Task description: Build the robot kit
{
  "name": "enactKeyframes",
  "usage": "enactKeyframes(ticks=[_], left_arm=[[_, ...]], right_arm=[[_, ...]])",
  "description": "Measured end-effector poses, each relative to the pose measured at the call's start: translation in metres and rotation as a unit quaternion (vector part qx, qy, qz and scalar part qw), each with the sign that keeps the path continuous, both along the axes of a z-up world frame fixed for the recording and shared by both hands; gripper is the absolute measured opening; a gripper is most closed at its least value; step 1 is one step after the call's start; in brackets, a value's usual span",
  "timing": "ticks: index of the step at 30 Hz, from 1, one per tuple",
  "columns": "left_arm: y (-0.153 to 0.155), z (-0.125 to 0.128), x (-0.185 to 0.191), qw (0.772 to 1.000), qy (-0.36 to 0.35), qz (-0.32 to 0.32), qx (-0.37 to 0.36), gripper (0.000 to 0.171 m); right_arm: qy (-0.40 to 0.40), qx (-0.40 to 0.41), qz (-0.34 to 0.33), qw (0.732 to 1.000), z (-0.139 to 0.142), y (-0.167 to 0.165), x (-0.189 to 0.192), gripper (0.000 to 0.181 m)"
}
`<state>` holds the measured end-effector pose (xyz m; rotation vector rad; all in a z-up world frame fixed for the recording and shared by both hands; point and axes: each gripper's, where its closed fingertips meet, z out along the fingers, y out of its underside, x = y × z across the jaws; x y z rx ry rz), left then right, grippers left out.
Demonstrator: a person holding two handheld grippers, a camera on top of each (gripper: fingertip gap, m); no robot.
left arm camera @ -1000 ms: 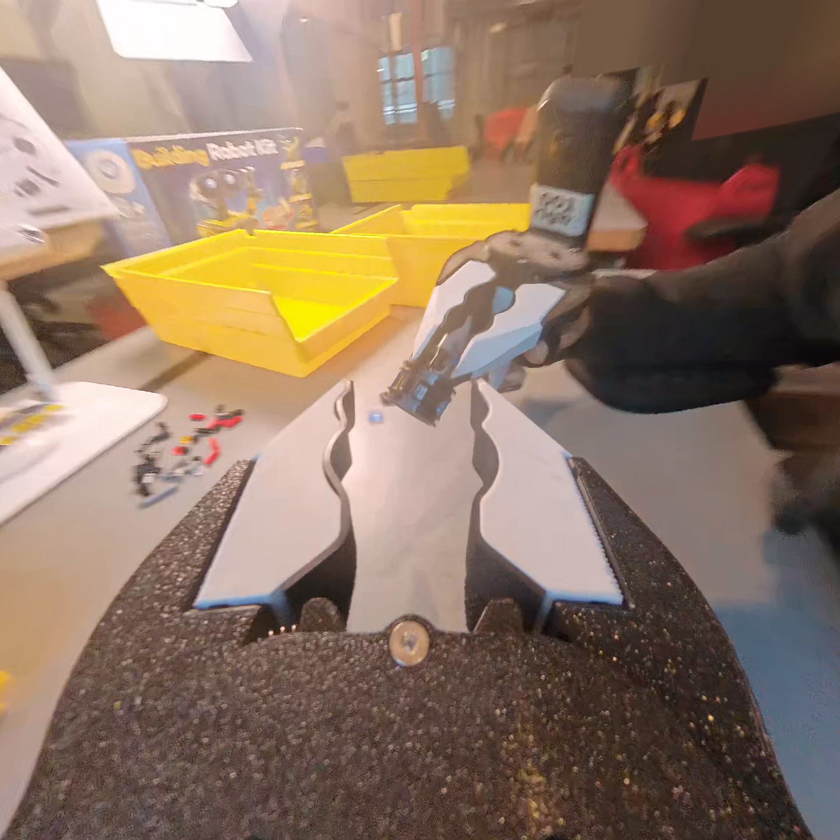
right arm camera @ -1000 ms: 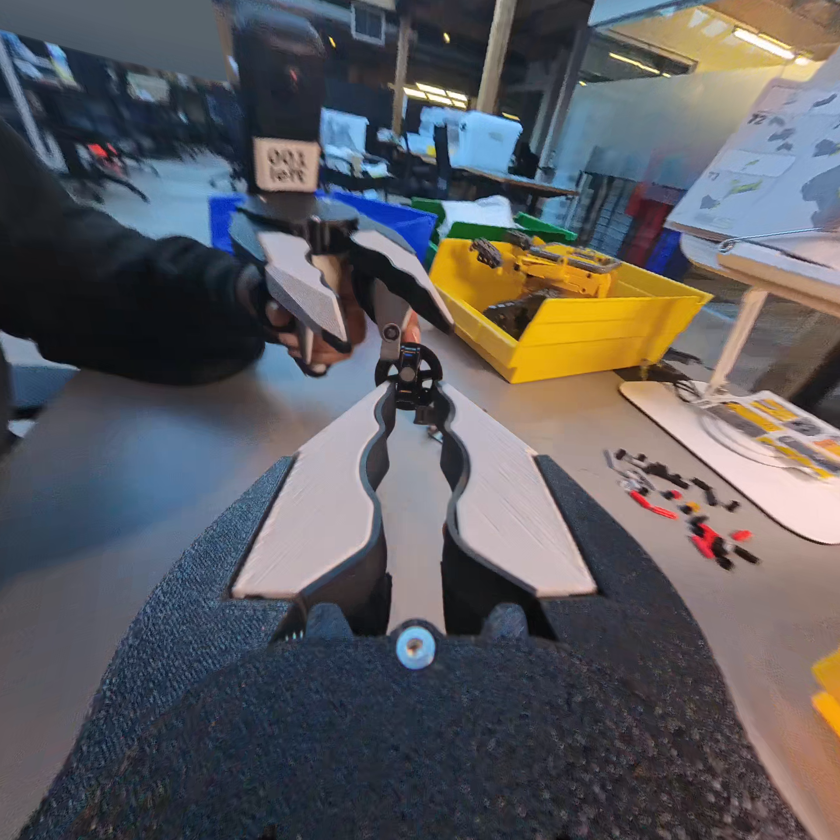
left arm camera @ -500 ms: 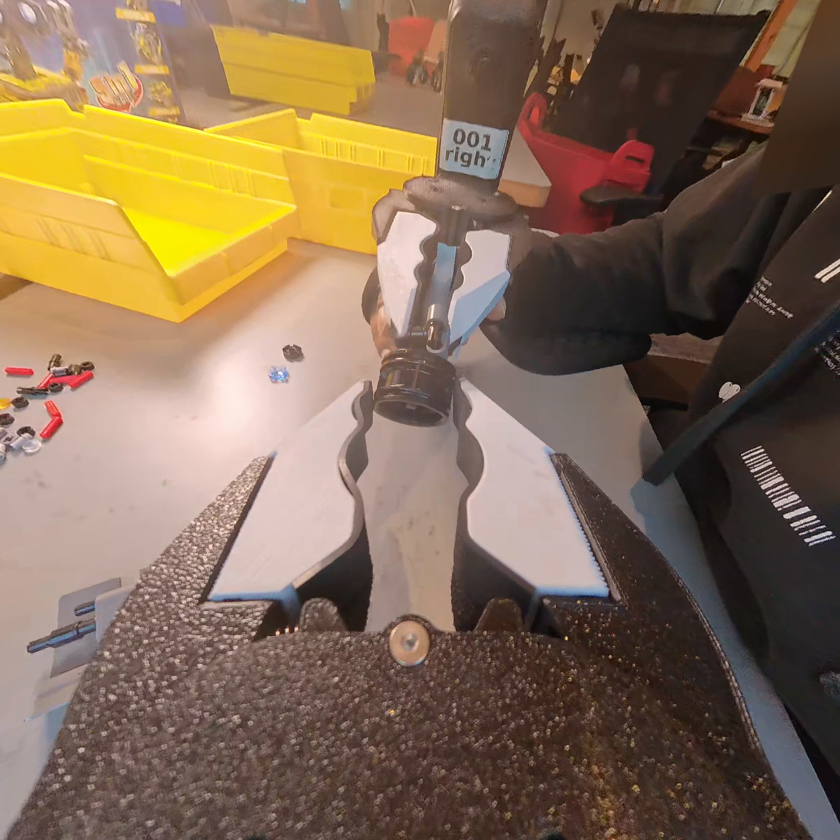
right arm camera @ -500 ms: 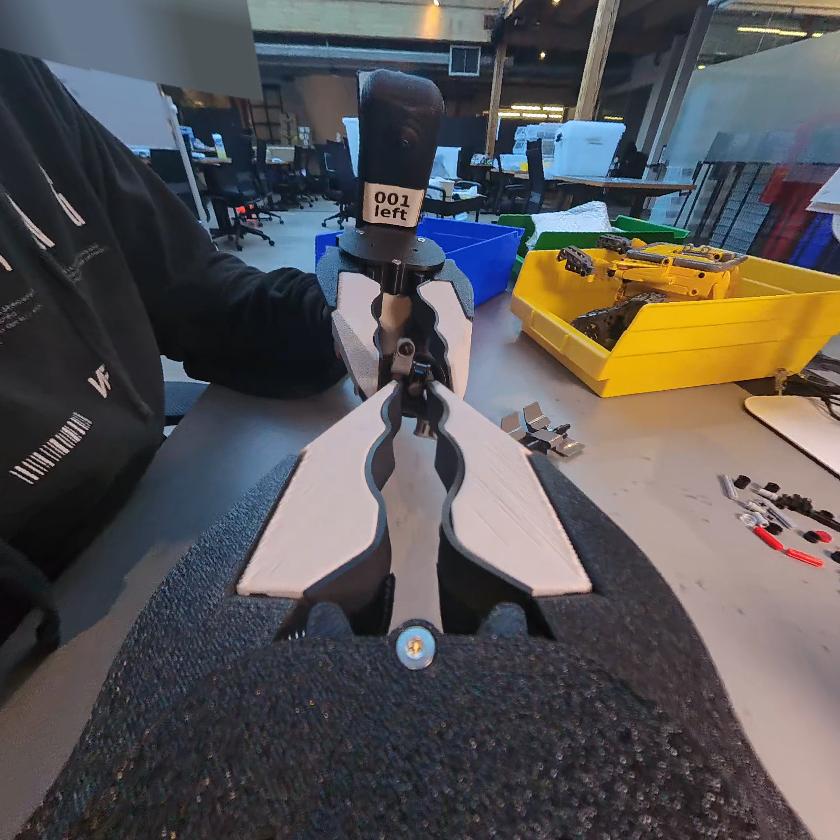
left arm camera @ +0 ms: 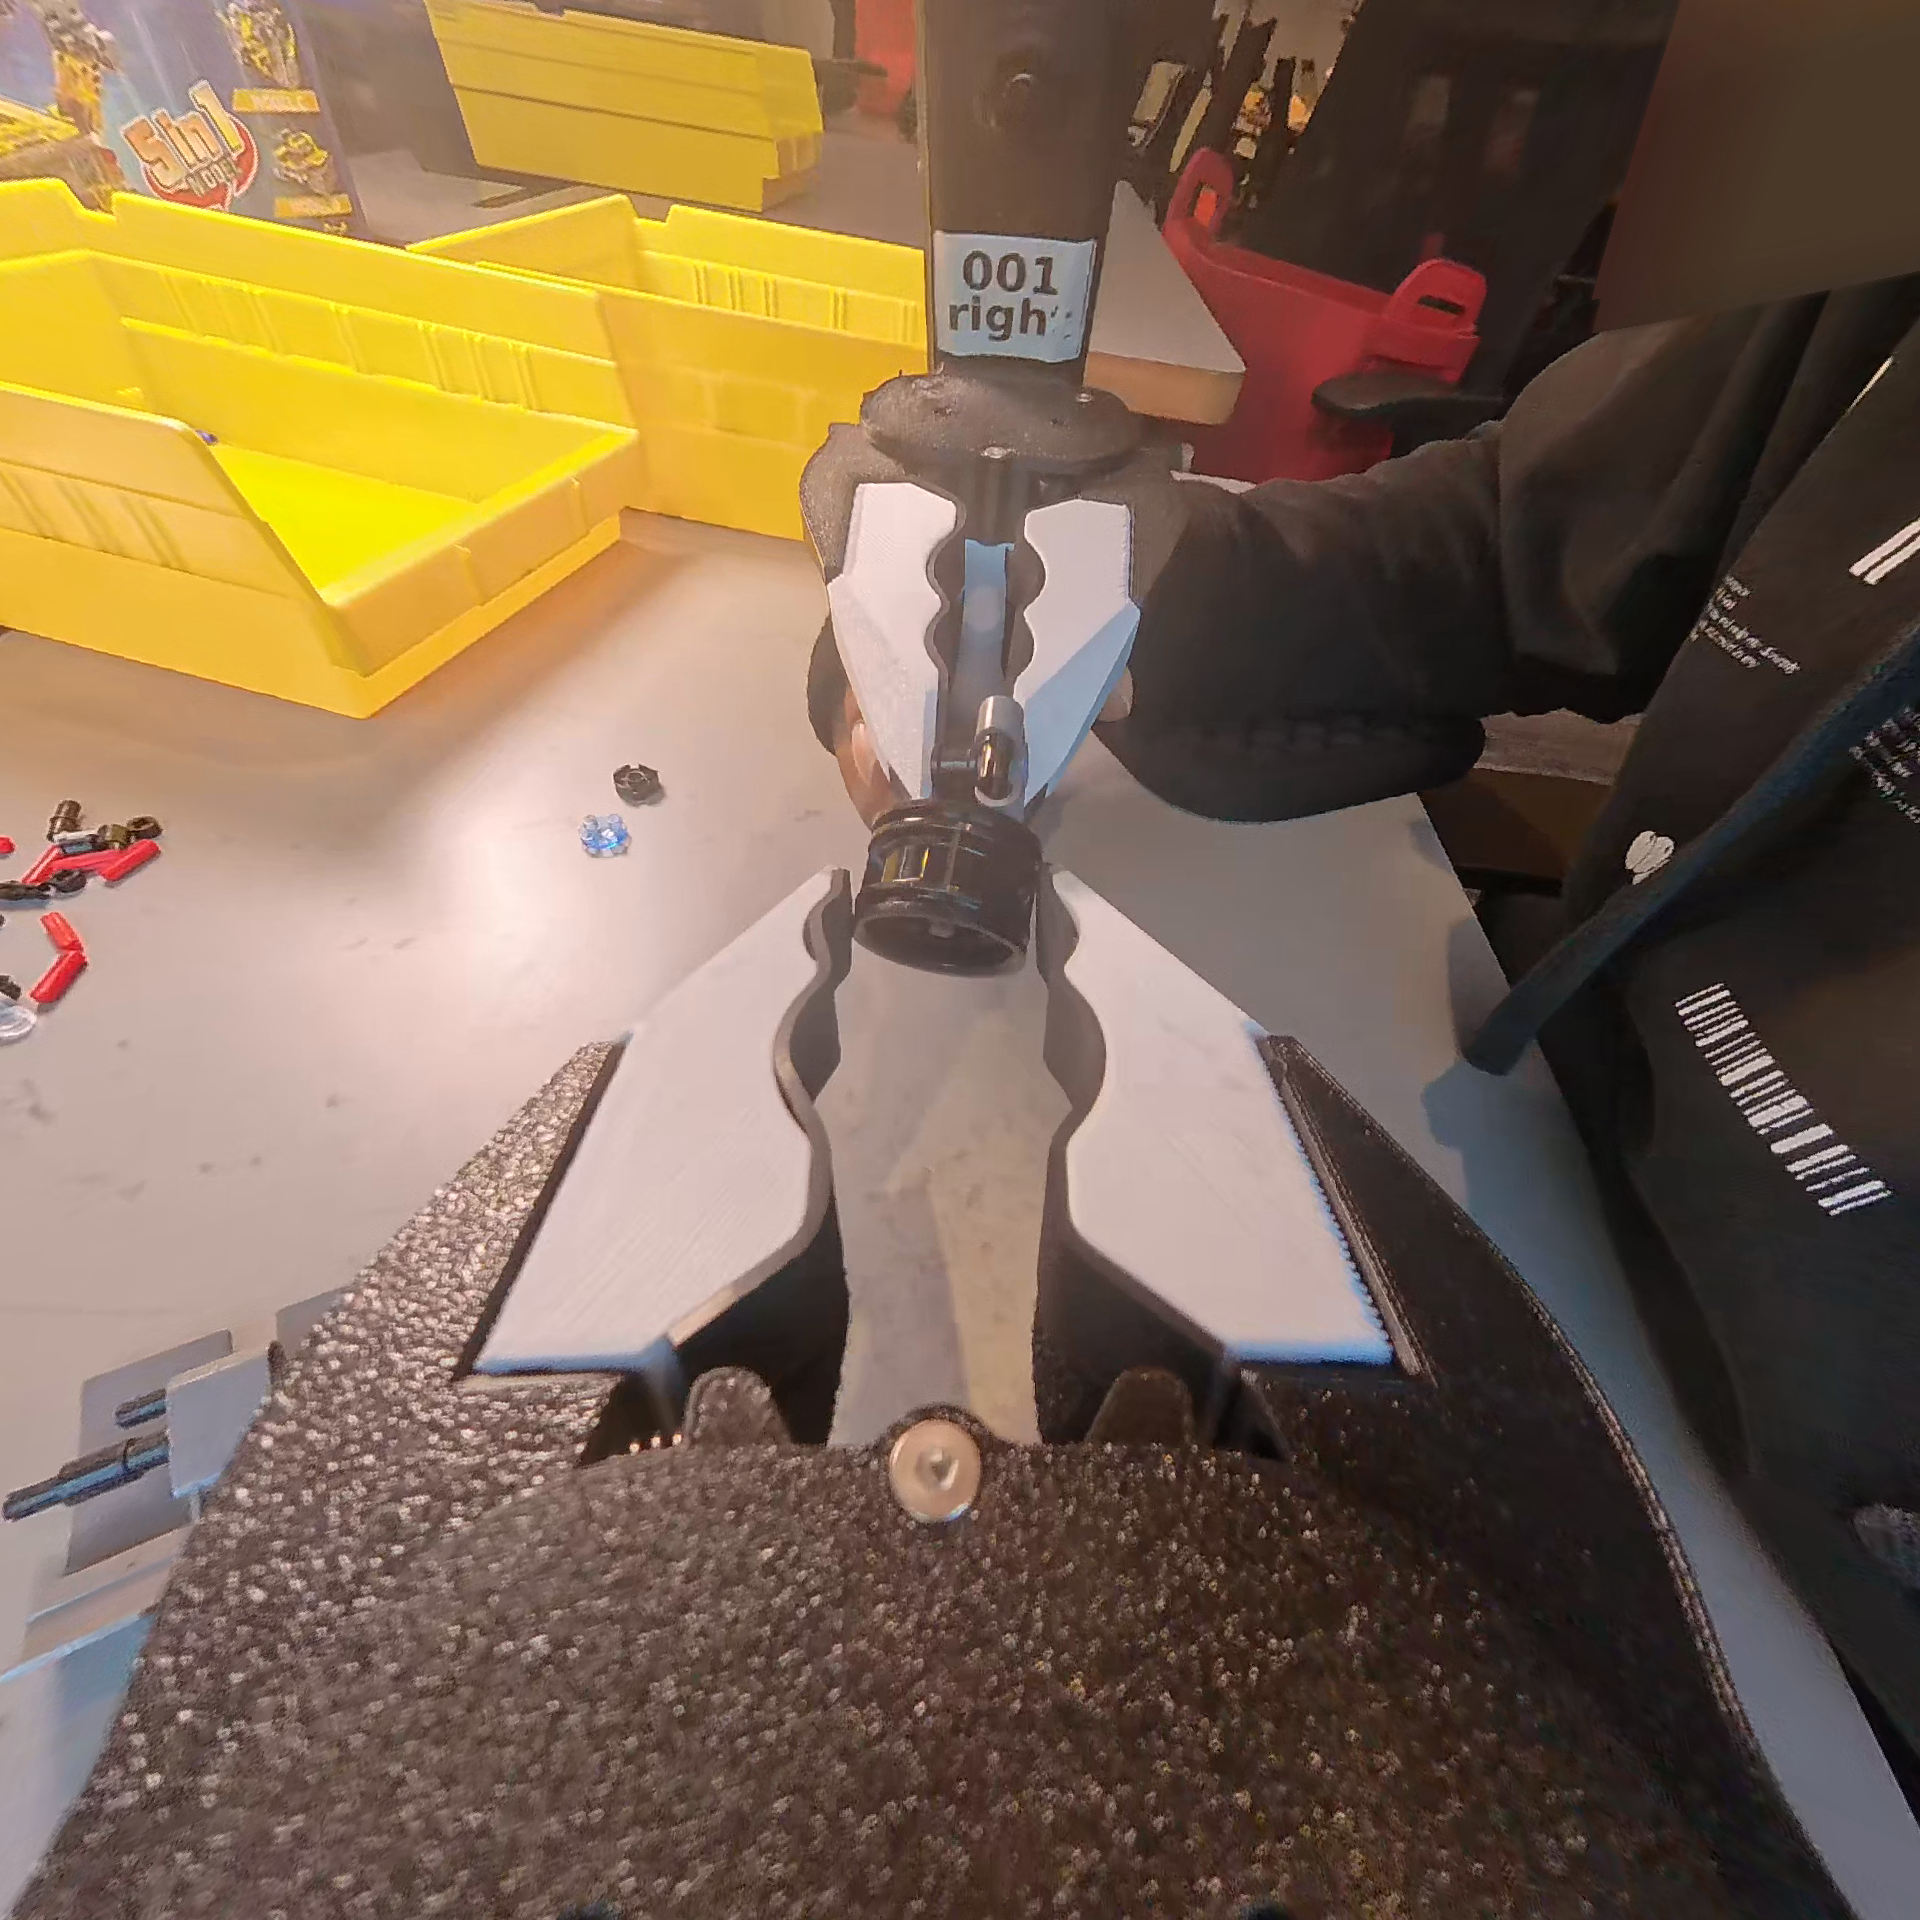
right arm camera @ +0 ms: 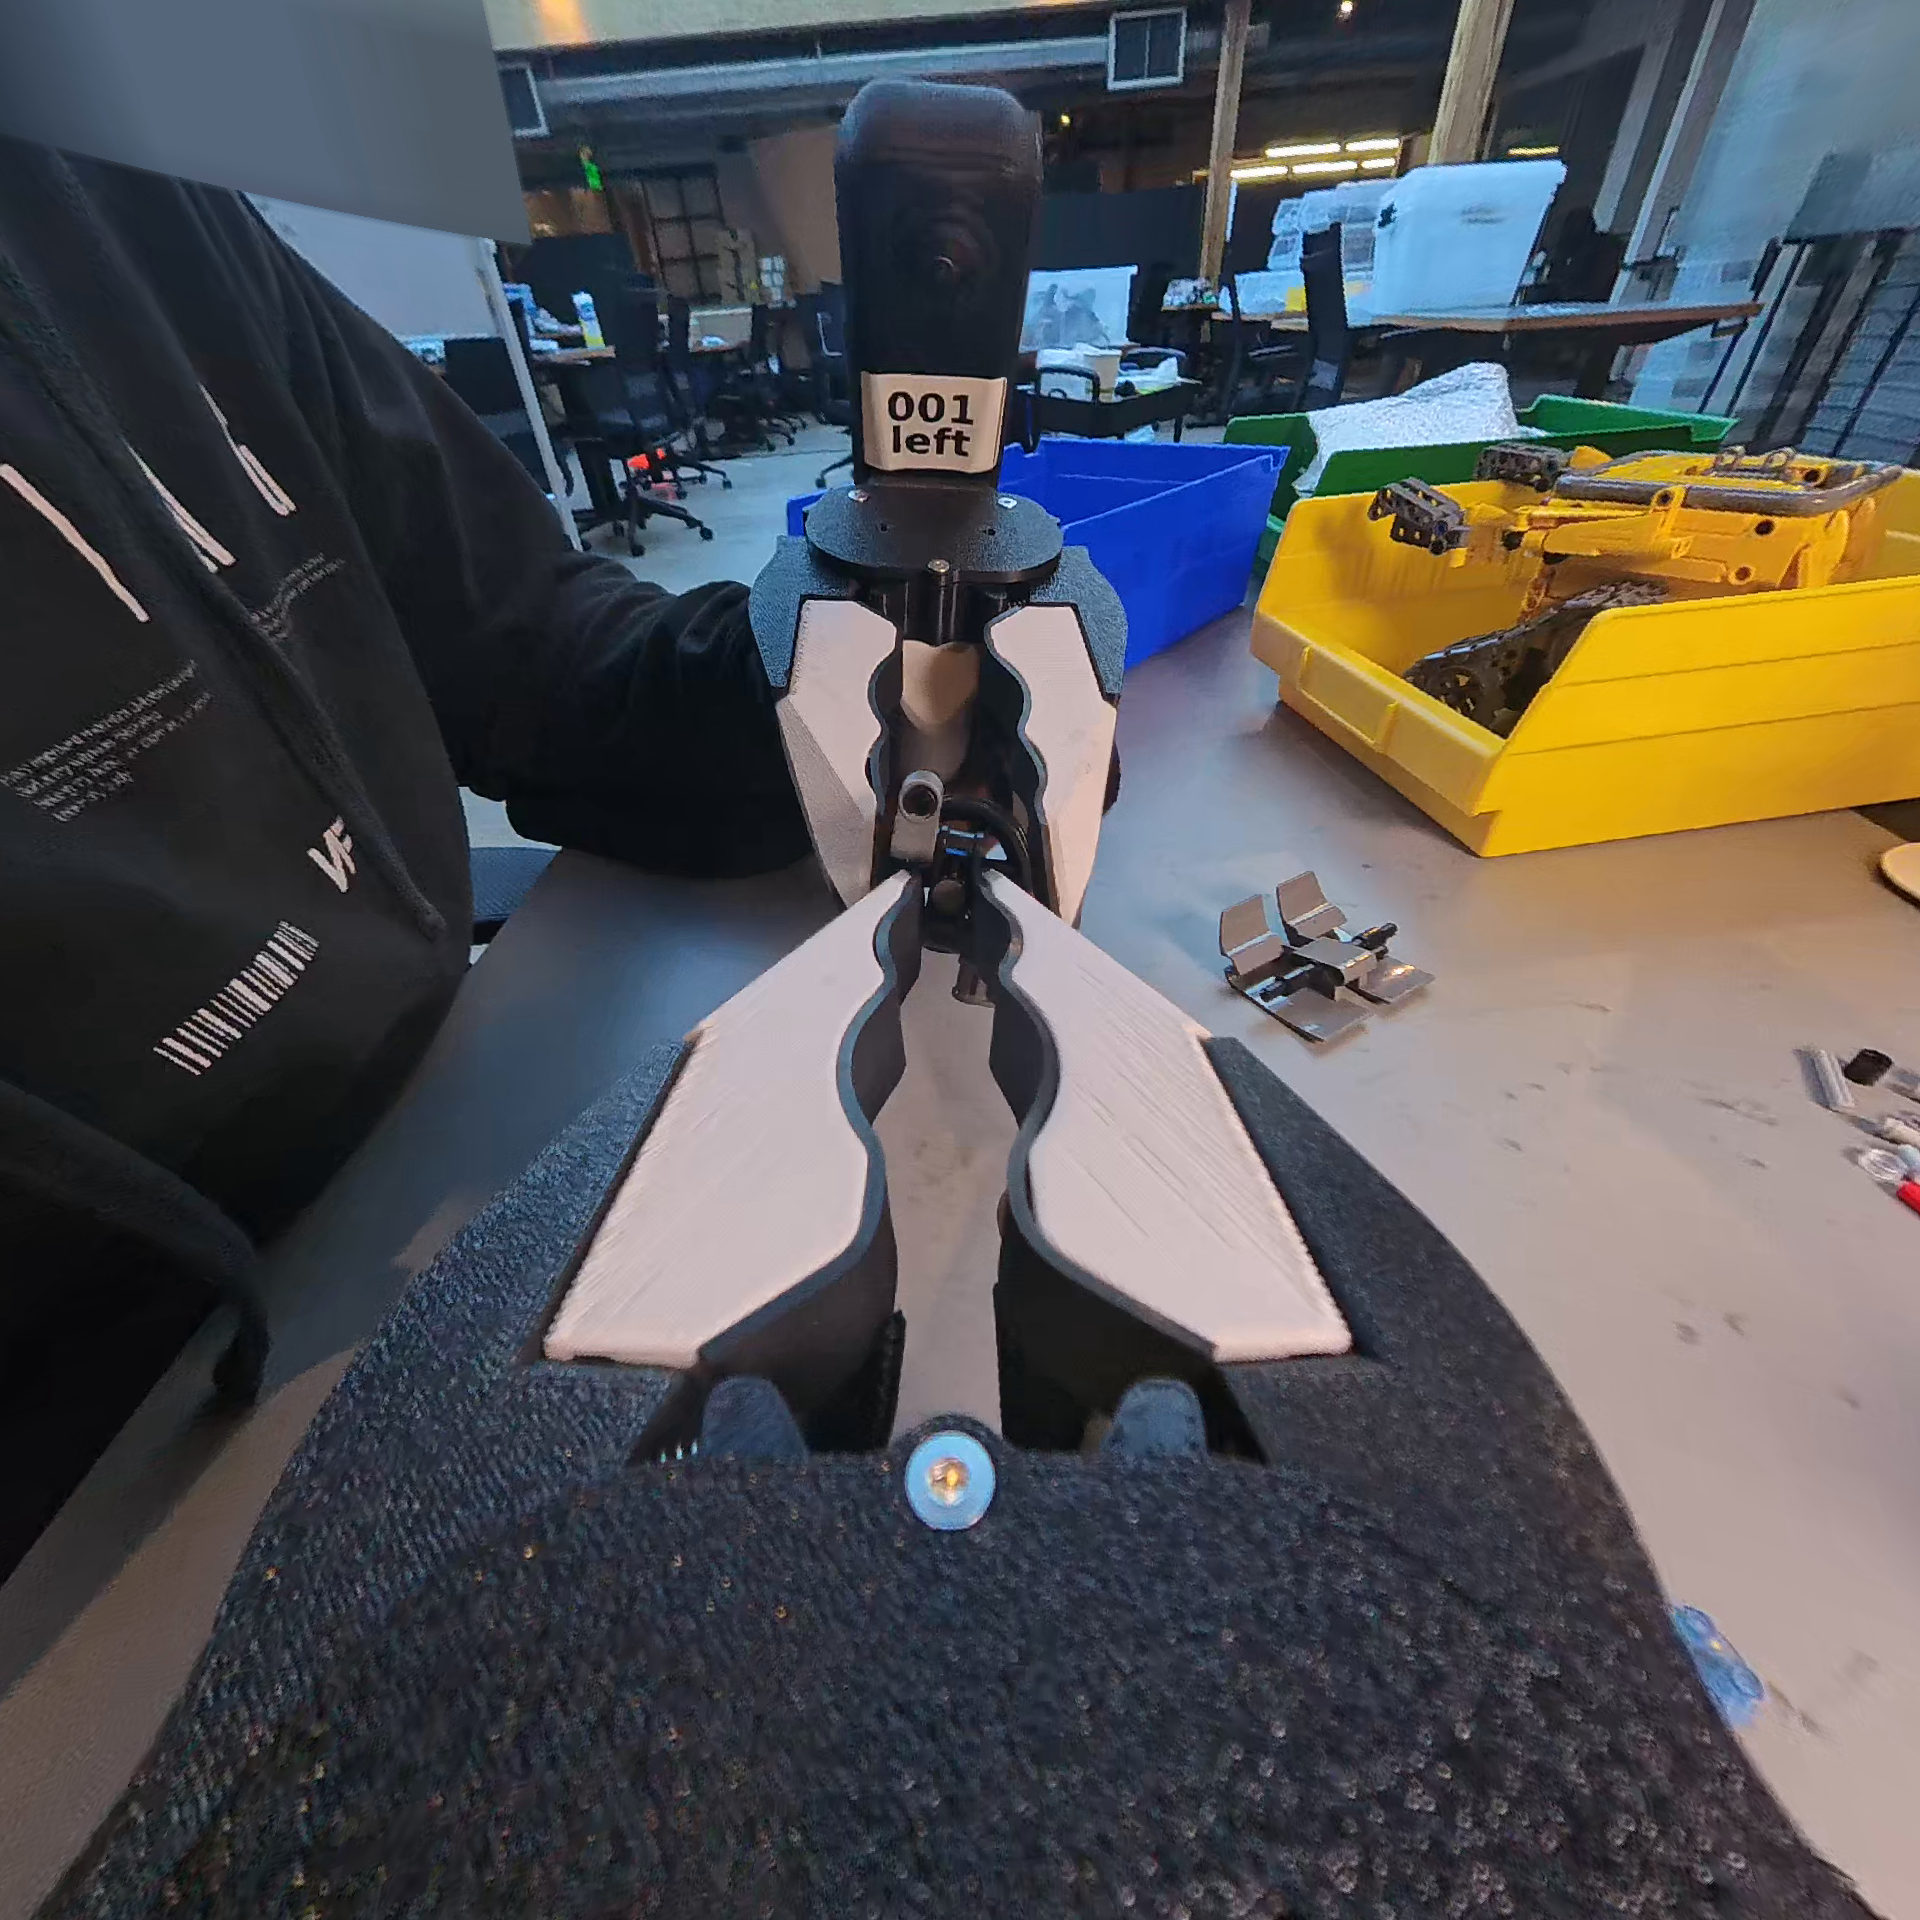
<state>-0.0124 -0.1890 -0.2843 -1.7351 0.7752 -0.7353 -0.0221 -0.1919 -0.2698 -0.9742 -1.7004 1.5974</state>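
Black plastic fills the gap between the left gripper's (left arm camera: pixel 940 914) tips: a small wheel hub (left arm camera: pixel 943 902), gripped on both sides by the narrowly set jaws. The right gripper (left arm camera: pixel 971 774) meets it head-on, its own jaws nearly together and pinching a short black pin-and-connector piece (left arm camera: pixel 985 753) that touches the top of the hub. From the right wrist view the same joint sits at the right gripper's (right arm camera: pixel 951 883) tips, with the left gripper (right arm camera: pixel 940 831) just behind it (the hub itself is mostly hidden there). Both tools hover above a grey table (left arm camera: pixel 312 1039). On it lie a blue translucent stud (left arm camera: pixel 604 834) and a black round piece (left arm camera: pixel 637 782), well apart from the grippers, with scattered red and black pins (left arm camera: pixel 78 862) farther left. Yellow bins (left arm camera: pixel 312 499) stand behind. A grey clip assembly (right arm camera: pixel 1314 961) lies right of the grippers, near a yellow bin holding a yellow model (right arm camera: pixel 1662 540).
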Motion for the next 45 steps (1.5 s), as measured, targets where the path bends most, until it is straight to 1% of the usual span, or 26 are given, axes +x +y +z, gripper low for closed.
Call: enactKeyframes(ticks=[4, 9, 19, 29, 45], left_arm=[[-0.004, 0.005, 0.004, 1.000, -0.019, -0.013, 0.005, 0.033], [-0.006, 0.009, 0.006, 0.999, -0.027, -0.021, 0.012, 0.033], [-0.007, 0.018, 0.004, 0.999, -0.030, -0.018, 0.025, 0.033], [-0.005, 0.019, 0.001, 0.999, -0.027, -0.014, 0.021, 0.033], [-0.005, 0.012, 0.003, 0.999, 0.002, -0.026, 0.025, 0.032]], right_arm=[[0.006, -0.016, 0.015, 1.000, 0.004, -0.003, 0.003, 0.009], [0.012, -0.027, 0.023, 0.999, 0.007, -0.005, 0.004, 0.009], [0.025, -0.033, 0.027, 0.999, 0.012, -0.005, 0.004, 0.007], [0.022, -0.040, 0.032, 0.998, 0.011, -0.003, 0.002, 0.007], [0.000, -0.013, 0.038, 0.999, 0.003, -0.002, 0.007, 0.007]])
